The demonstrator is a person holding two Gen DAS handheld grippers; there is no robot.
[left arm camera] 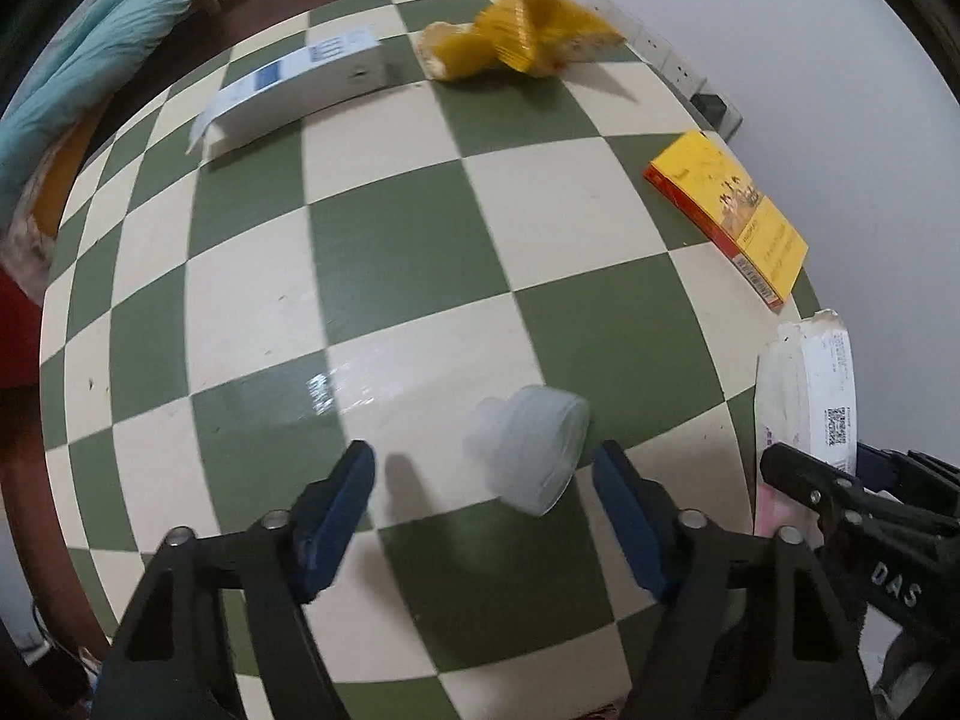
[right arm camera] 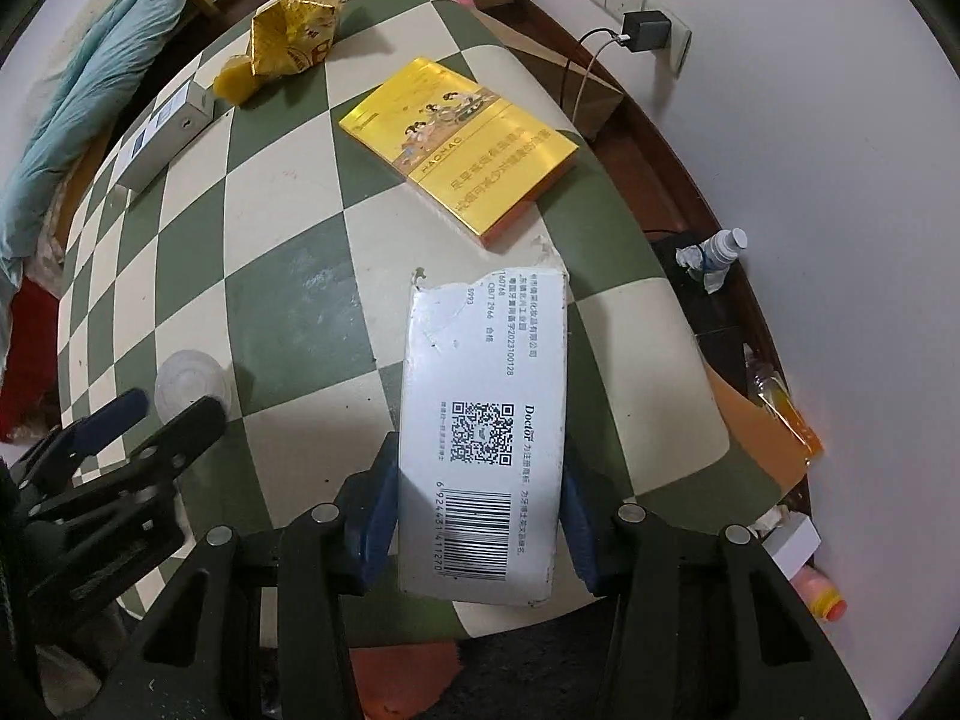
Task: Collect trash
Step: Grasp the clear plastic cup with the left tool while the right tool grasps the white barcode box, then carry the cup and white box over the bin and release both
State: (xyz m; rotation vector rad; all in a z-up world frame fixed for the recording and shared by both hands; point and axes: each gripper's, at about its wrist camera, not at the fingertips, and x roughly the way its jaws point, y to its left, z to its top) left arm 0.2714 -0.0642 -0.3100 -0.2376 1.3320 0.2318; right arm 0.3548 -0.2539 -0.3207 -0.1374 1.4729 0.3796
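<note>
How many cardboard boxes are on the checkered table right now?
3. The torn white box sits between the right gripper pads at the near edge. The yellow box lies just beyond it. The white-and-blue box is at the far left. None seems hidden.

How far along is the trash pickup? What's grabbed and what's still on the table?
Nothing looks cleared yet. In hand: the right tool is clamped on the white barcode box. The left tool straddles the translucent plastic cap, pads not yet touching it. Left on the checkered table: the yellow box, the crumpled yellow wrapper and the white-and-blue box.
</note>
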